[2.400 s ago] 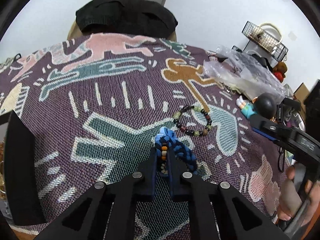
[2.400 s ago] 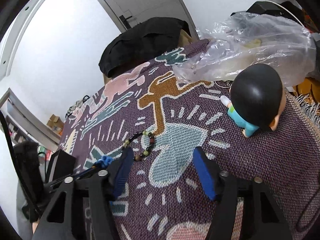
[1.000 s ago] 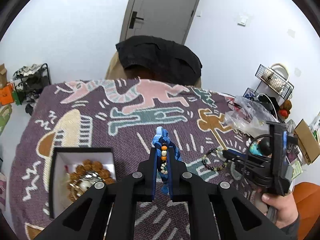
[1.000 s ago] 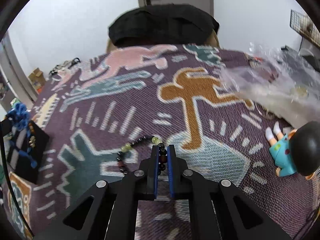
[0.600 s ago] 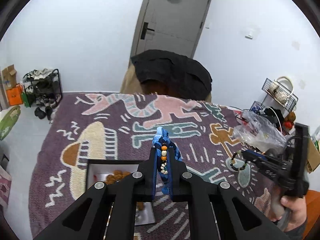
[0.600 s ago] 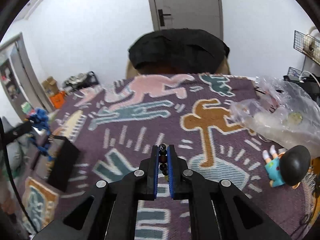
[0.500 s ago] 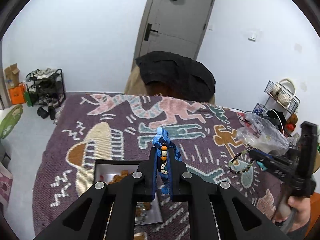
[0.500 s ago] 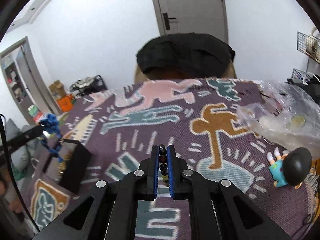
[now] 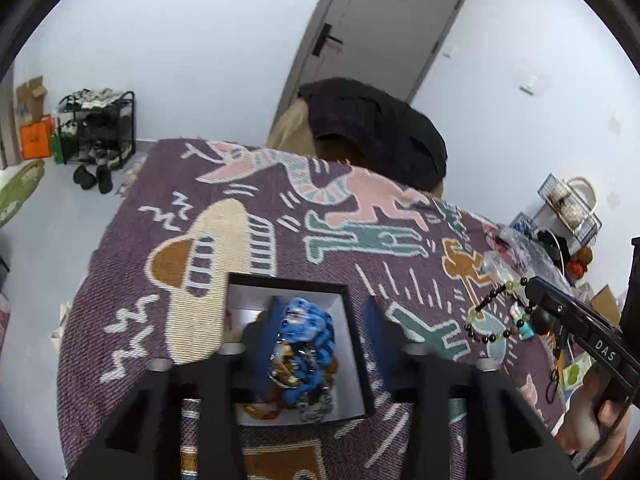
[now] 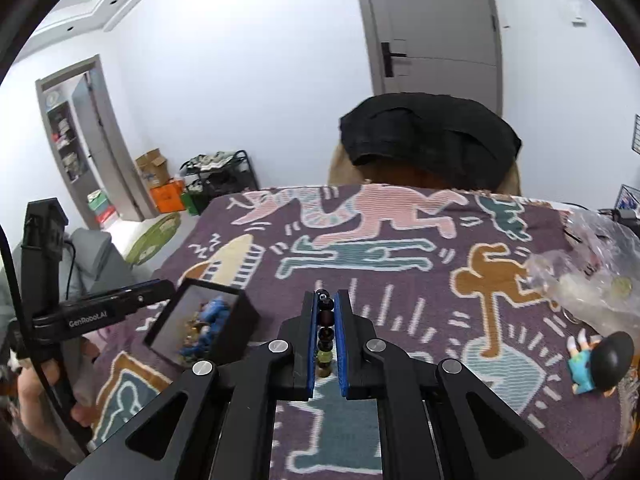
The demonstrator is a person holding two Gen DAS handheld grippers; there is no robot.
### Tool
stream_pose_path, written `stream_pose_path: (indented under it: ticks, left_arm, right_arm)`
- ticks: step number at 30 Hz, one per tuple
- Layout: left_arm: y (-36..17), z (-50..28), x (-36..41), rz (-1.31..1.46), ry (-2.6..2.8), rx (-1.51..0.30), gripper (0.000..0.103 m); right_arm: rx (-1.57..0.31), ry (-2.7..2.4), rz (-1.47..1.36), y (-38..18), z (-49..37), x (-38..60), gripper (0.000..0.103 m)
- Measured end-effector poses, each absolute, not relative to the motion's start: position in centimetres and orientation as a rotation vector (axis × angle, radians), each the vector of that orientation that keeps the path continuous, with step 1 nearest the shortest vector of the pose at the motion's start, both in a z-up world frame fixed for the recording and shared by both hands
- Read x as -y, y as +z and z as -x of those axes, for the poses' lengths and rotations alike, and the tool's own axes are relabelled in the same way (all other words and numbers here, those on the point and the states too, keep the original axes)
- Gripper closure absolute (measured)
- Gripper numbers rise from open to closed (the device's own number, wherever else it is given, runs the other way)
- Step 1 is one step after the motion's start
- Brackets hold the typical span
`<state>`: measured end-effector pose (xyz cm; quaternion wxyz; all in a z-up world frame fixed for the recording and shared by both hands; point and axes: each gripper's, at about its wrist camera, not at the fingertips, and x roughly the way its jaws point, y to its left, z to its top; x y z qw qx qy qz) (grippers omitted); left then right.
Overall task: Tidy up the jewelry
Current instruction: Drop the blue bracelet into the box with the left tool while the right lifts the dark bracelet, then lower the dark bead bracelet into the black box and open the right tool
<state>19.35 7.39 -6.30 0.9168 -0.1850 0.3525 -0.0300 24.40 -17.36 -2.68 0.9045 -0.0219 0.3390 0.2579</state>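
Fingers first: the left gripper (image 9: 318,334) had just been opening, its fingers standing apart over the black box (image 9: 352,344), and the blue braided bracelet (image 9: 306,344) looked to be sitting loose in the box between them rather than pinched, though it was too blurry to say if it had fully settled. Right gripper (image 10: 325,334) had its fingers nearly together, clamped on the beaded bracelet (image 10: 325,326), which dangled as a loop off the tips in the left view (image 9: 494,316), up off the patterned blanket (image 10: 400,264). Going by looks, that bead string should be light and floppy, beads hard and a bit slippery, so pinching across a couple of beads like that seems the sane hold; it'll likely swing. Other stuff in the box was a brownish jumble I couldn't sort out, and the near wall hid some of it. Farther out: a little toy figure (image 10: 600,360), a crinkly plastic bag (image 10: 592,276), then a chair with dark cloth (image 10: 428,136) and the door (image 10: 432,20).
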Motion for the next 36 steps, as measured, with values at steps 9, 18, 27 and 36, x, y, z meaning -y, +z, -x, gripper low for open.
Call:
stream_pose_path:
  ticks: [9,18,27,36]
  left_arm:
    - [-6.1,-16.0,-11.0,0.435,-0.014,-0.660,0.036]
    - [-6.0,-13.3,-12.9,0.437,0.008,-0.623,0.035]
    - [-6.4,-11.9,-15.1,0.460,0.051,-0.595,0.025]
    - [-7.0,-11.2,-16.0,0.483,0.075,-0.593,0.017]
  right_arm:
    - [-0.694,0.623,0.088,-2.2,-22.7,12.6,0.094]
    - [-0.683,0.688,0.131,-1.5,-21.5,7.5,0.094]
    - [-0.726,0.744,0.154,-2.8,-21.6,3.1,0.094]
    - [-0.773,0.690,0.208,-4.5,-21.2,2.5,0.045]
